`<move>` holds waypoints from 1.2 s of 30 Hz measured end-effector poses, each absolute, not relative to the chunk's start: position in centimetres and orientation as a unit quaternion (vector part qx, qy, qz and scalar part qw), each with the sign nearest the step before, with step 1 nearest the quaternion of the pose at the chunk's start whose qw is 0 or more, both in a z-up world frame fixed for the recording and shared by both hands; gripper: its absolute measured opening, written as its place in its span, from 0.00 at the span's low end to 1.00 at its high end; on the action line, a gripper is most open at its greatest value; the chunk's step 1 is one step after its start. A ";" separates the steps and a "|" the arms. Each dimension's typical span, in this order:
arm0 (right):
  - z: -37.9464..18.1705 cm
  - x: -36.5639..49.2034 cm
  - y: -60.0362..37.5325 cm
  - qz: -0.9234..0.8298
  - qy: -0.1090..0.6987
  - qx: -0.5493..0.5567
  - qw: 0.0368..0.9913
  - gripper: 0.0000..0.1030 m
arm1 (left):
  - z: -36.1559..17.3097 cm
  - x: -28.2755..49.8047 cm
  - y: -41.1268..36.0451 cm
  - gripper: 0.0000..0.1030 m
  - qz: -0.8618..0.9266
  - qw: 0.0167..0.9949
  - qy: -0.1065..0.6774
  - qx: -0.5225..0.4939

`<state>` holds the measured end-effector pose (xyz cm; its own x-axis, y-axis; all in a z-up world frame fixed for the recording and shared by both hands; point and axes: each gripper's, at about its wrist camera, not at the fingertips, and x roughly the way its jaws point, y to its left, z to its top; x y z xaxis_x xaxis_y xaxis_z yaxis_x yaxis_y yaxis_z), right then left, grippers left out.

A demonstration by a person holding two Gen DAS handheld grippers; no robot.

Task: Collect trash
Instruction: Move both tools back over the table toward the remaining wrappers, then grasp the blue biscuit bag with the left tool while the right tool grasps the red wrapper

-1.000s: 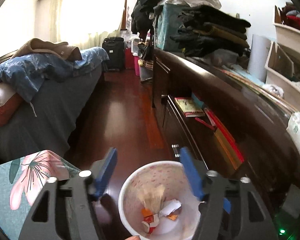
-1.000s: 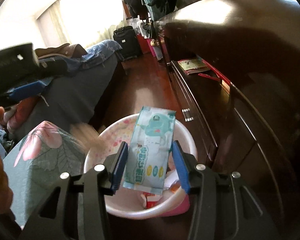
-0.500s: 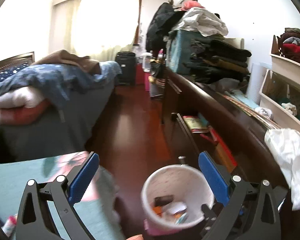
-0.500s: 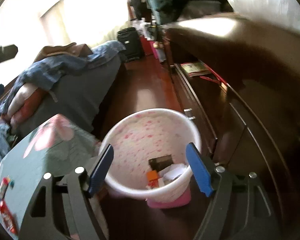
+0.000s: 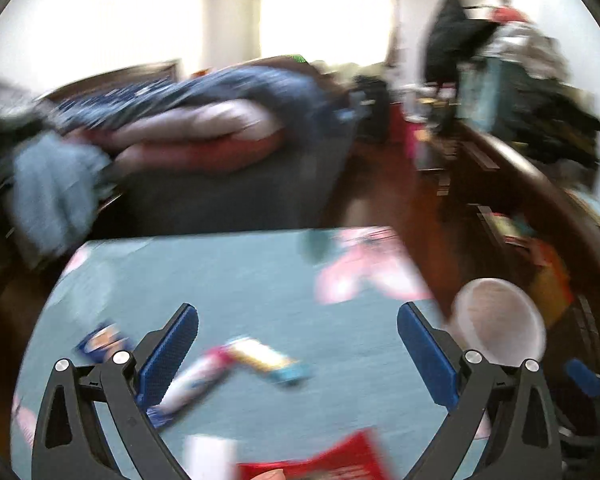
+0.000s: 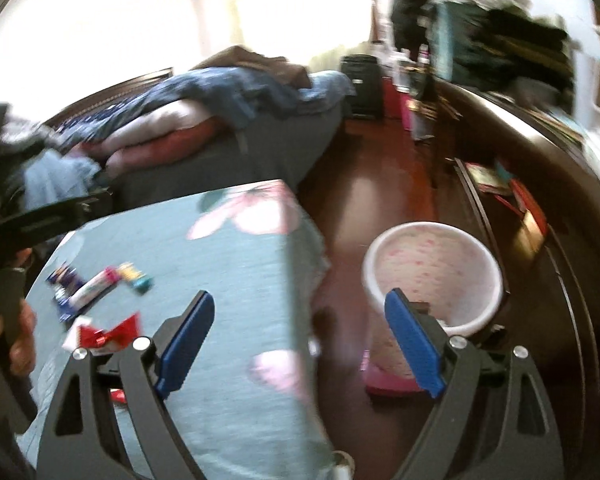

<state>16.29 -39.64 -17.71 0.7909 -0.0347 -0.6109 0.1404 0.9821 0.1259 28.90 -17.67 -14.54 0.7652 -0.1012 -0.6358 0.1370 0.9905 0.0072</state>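
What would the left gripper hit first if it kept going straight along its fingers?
Probably the teal cloth on the table, near the blurred wrapper lying between the open, empty fingers of the left gripper. Motion blur makes depth uncertain.

wrappers [image 6: 96,288]: scattered on teal cloth | bin [image 6: 432,276]: white, pink-speckled, upright on floor

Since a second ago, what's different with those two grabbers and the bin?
The right gripper let go of the wipes pack it held over the bin; its jaws are opening, nothing between them. The left gripper opened wide too. Both swung from above the bin to the table, where wrappers lie. The bin stayed on the floor beside the table.
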 end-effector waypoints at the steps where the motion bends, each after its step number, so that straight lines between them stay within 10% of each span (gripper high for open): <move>1: -17.5 16.3 -38.4 -0.038 0.322 0.075 0.943 0.85 | -15.0 29.3 -16.2 0.96 -0.041 0.938 0.344 0.019; 18: -17.8 17.9 -27.1 0.031 0.349 -0.002 0.937 0.85 | -23.0 33.9 -4.3 0.96 0.158 0.882 0.429 -0.114; 29: -22.0 20.2 -25.7 0.036 0.425 0.050 0.903 0.85 | -23.5 33.7 -2.8 0.19 0.119 0.885 0.430 -0.137; 36: -24.0 21.2 -25.4 0.051 0.442 0.076 0.893 0.78 | -19.8 31.4 -1.6 0.16 0.118 0.914 0.374 -0.101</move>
<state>21.15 -25.41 -23.96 0.6048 0.1578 -0.7806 -0.0236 0.9833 0.1806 31.38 -1.56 -19.84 0.6920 0.1397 -0.7083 -0.2911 0.9518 -0.0966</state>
